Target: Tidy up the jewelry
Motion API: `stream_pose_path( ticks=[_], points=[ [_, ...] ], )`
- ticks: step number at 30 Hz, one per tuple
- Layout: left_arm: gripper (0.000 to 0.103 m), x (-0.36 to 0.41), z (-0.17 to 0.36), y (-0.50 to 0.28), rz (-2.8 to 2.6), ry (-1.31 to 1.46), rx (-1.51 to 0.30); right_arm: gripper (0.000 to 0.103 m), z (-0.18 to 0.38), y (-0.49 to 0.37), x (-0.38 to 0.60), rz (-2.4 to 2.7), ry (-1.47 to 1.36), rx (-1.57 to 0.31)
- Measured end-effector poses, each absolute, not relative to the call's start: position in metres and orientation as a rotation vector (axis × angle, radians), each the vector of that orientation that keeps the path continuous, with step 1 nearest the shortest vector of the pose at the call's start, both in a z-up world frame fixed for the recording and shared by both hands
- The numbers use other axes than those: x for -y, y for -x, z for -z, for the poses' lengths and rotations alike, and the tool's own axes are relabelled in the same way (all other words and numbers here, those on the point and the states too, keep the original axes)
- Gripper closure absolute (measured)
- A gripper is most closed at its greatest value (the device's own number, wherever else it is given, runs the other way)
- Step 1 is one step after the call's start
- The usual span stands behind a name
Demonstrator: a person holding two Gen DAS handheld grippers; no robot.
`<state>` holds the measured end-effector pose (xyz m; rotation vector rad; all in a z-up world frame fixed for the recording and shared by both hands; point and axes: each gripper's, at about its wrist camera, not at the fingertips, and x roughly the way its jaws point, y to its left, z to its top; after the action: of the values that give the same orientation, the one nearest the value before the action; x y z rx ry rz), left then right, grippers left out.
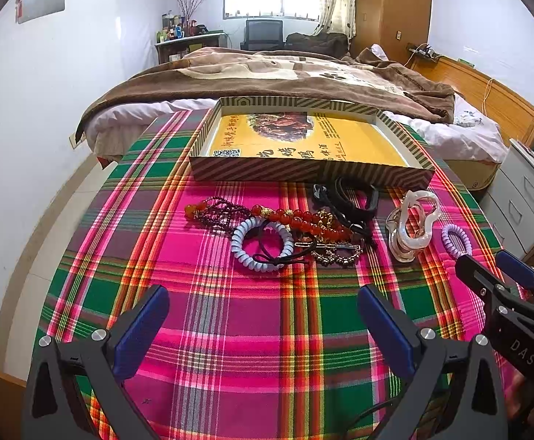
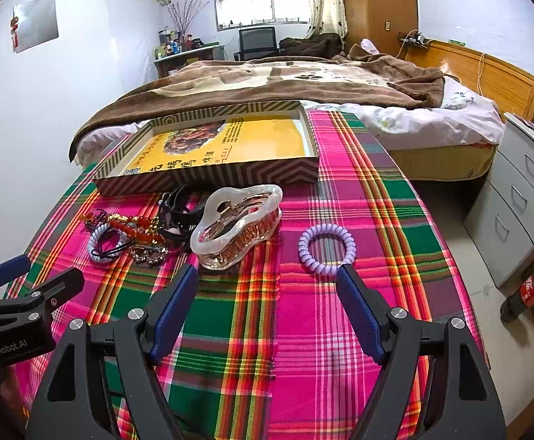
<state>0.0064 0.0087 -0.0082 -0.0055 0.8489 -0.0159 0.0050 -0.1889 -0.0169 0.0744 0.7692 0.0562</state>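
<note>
Jewelry: tangled heap mid-bench on plaid cloth, just before the striped box at the far edge. Clear hair clip beside heap; lilac coil tie apart, rightward. Left claw wide, empty. Right claw wide, empty, one fingertip at the tie.

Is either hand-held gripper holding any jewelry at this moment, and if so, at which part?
Nothing is held. The left hand-held gripper and the right hand-held gripper are both open above the plaid cloth, with nothing between their fingers.
</note>
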Motion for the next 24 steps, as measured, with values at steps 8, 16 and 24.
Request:
stream_pose_path(
  ticks=[8,16,24],
  points=[
    [0.000,-0.009,0.008,-0.007,0.015,0.004,-0.849,0.026,0.017,-0.005,0.189,-0.056,-0.075,-0.768],
    [0.000,-0.009,0.008,-0.006,0.013,0.004,-0.847,0.026,0.017,-0.005,0.190,-0.050,-0.077,-0.769],
    [0.000,-0.026,0.005,-0.013,0.006,0.031,-0.848,0.026,0.013,-0.016,0.199,-0.034,-0.097,-0.770]
  ],
)
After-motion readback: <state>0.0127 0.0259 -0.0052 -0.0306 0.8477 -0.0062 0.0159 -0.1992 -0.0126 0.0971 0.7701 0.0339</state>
